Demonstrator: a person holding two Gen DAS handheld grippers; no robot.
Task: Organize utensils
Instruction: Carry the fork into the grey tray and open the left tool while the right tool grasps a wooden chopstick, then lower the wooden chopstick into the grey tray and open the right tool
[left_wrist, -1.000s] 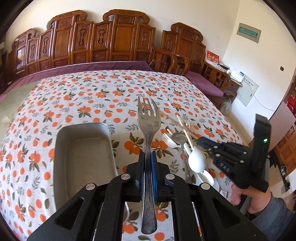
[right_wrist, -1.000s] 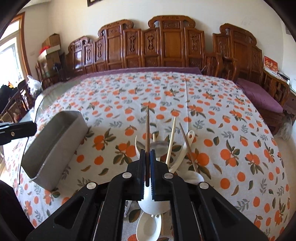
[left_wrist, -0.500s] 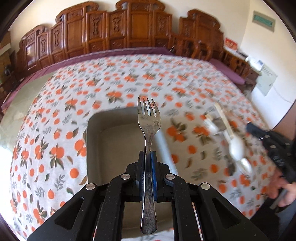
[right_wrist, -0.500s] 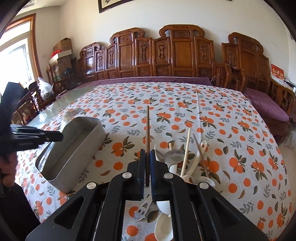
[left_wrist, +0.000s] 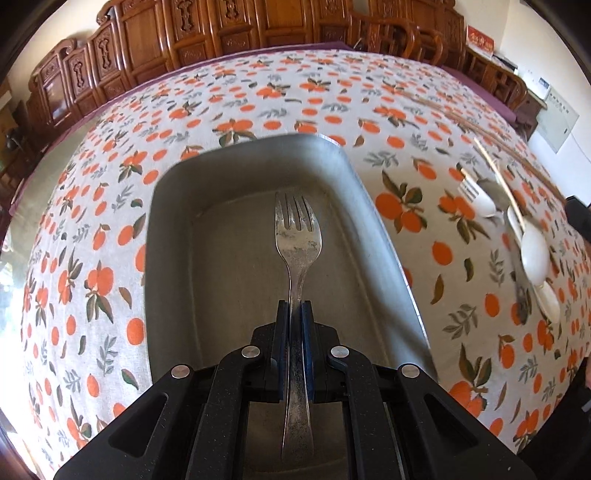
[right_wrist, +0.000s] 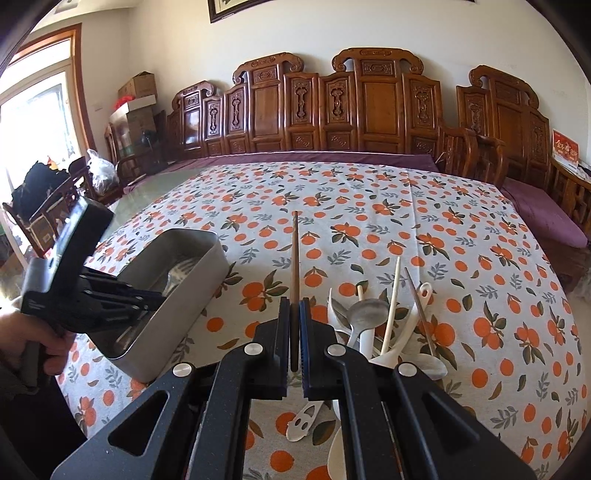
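My left gripper (left_wrist: 294, 308) is shut on the handle of a metal fork (left_wrist: 297, 230), tines pointing away, held over the inside of a grey metal tray (left_wrist: 177, 206). The right wrist view shows that same left gripper (right_wrist: 155, 295) reaching into the tray (right_wrist: 177, 295) from the left, with the fork tines (right_wrist: 181, 271) inside it. My right gripper (right_wrist: 294, 308) is shut on a dark brown chopstick (right_wrist: 294, 254) that sticks forward above the tablecloth. A heap of white spoons, a metal spoon (right_wrist: 365, 312) and chopsticks lies just right of it.
A cloth with an orange-fruit print (right_wrist: 369, 206) covers the table. The utensil heap (left_wrist: 517, 236) lies right of the tray in the left wrist view. Carved wooden chairs (right_wrist: 369, 107) line the far side. A hand (right_wrist: 22, 343) holds the left gripper at the left edge.
My left gripper has carried the fork leftward from beside the tray to over it, sinking and tilting downward. The right gripper with the chopstick has barely shifted.
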